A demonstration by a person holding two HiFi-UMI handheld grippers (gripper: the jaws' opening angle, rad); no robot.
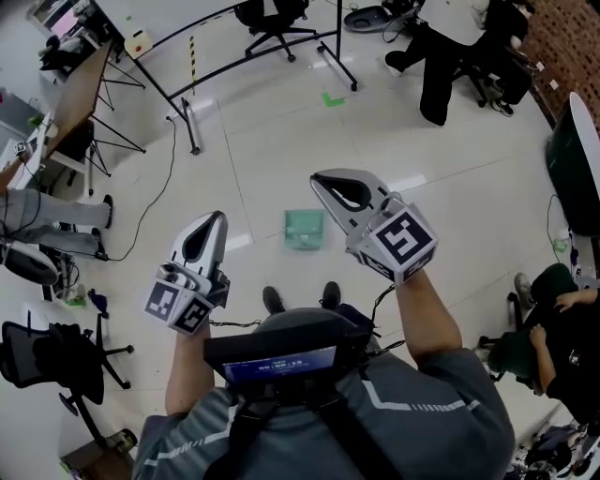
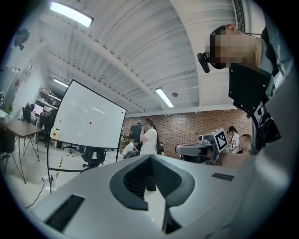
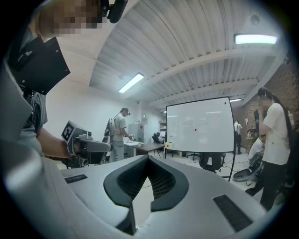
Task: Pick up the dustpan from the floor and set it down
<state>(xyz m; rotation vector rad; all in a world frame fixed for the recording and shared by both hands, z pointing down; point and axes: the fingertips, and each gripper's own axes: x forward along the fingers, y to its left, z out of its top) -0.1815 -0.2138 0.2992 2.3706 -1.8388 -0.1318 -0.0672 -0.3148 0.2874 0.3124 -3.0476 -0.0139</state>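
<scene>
Glossy white tile floor (image 1: 272, 169) — black office chair (image 1: 274, 21) at 12 o'clock, wooden desk (image 1: 80, 89) at 10, brick wall (image 1: 562, 37) at 2. Freestanding whiteboard (image 2: 88, 116) and strip lights (image 2: 163, 97) under a ribbed white ceiling (image 2: 140, 42).

Grippers: 2, the left gripper (image 1: 215, 219) and the right gripper (image 1: 322, 179)
Marker cubes (image 1: 180, 306): 2, 1 per gripper
Dustpan (image 1: 305, 230): 1
Shoes (image 1: 273, 300): 2
Whiteboard (image 3: 200, 125): 1
Office chairs (image 1: 272, 21): 2 plain in head view
Green floor mark (image 1: 333, 98): 1
Ceiling lamps (image 3: 131, 83): at least 2, right gripper view
</scene>
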